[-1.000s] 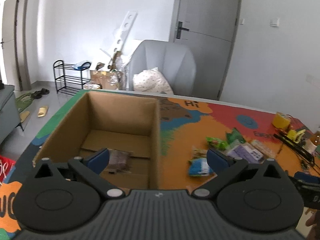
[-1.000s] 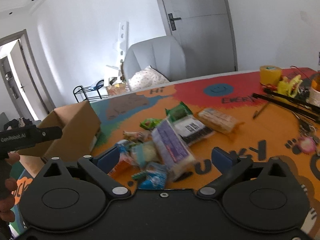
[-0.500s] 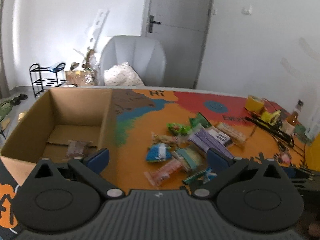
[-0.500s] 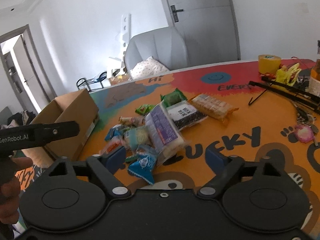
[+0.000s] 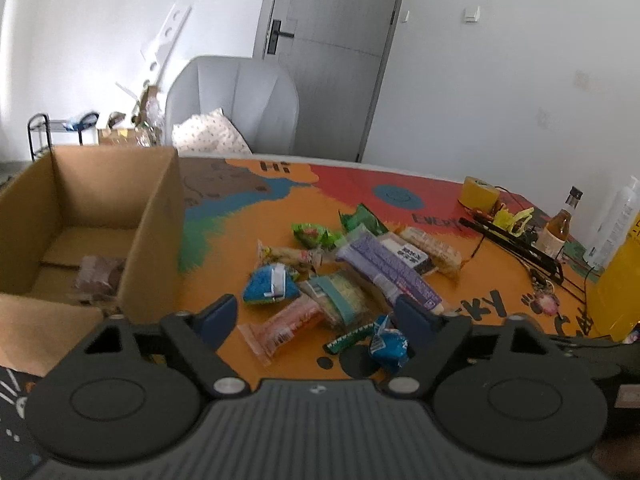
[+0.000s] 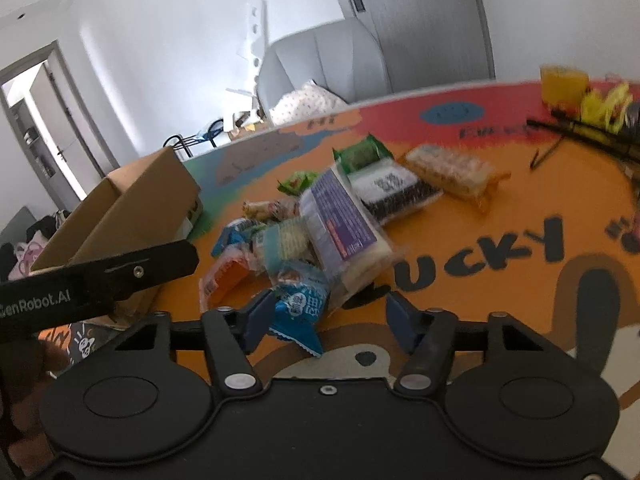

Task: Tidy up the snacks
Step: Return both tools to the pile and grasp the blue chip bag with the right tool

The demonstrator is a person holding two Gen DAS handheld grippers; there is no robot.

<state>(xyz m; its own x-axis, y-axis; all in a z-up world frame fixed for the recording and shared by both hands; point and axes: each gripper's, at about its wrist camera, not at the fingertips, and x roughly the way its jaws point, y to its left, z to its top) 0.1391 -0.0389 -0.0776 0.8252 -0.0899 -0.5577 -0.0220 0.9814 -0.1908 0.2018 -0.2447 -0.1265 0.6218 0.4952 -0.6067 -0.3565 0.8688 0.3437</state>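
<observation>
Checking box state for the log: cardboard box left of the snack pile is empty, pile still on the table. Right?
Not empty. The left wrist view shows one brownish snack packet already lying on the floor of the cardboard box. The rest holds: the box stands left of the snack pile, which lies on the table.

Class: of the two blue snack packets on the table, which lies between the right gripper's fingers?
The small blue packet at the pile's near edge; the other blue packet lies farther back, toward the cardboard box.
</observation>
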